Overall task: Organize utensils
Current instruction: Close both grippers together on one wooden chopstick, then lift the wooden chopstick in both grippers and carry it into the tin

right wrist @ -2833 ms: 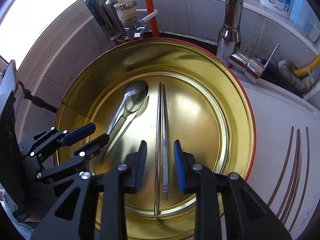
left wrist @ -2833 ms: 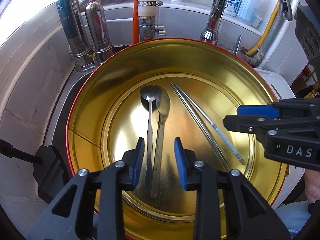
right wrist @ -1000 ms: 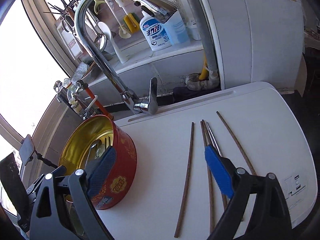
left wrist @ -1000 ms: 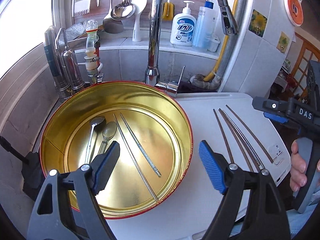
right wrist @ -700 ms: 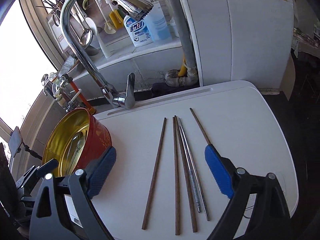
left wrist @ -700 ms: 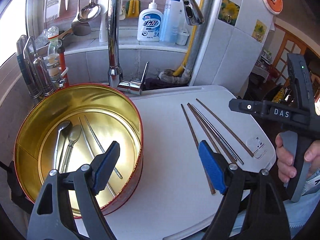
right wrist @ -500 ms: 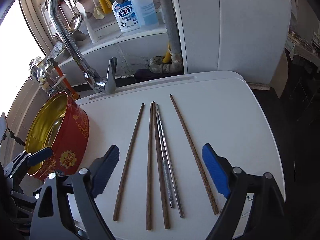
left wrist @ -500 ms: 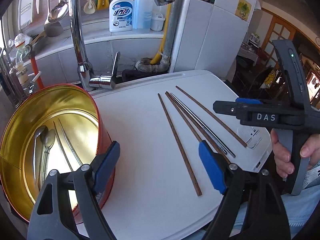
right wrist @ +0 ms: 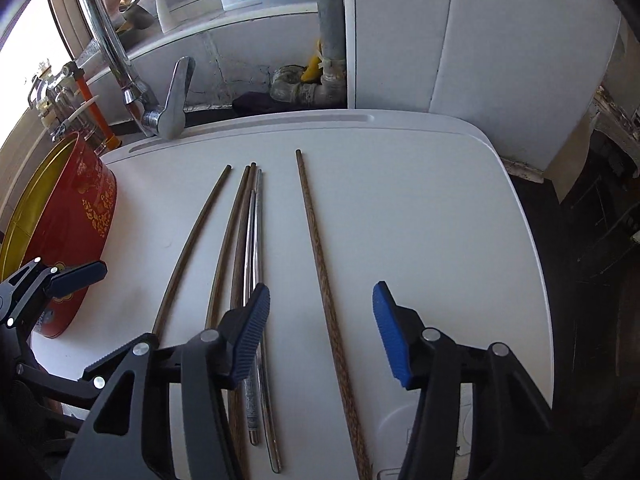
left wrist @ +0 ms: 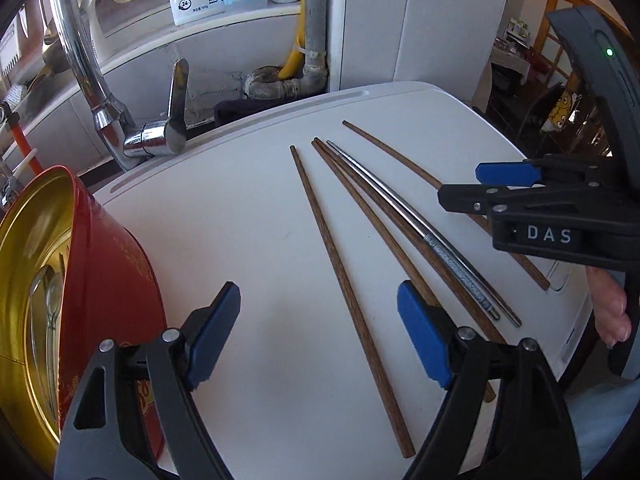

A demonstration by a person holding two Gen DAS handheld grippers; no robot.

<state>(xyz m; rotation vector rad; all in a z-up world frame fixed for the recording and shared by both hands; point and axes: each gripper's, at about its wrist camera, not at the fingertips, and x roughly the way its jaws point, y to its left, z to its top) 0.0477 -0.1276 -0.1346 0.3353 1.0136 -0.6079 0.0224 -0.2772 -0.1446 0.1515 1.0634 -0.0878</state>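
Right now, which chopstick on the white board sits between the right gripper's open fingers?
The lone wooden chopstick farthest right, lying apart from the rest. The right gripper straddles it; the metal pair and other wooden chopsticks lie left of it.

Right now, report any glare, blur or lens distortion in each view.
Left wrist view: sharp; the tin's gold inside glares, the faucet bows with the fisheye. Right wrist view: window blown out at upper left, the straight wooden chopsticks look curved, dark vignette at the corners.
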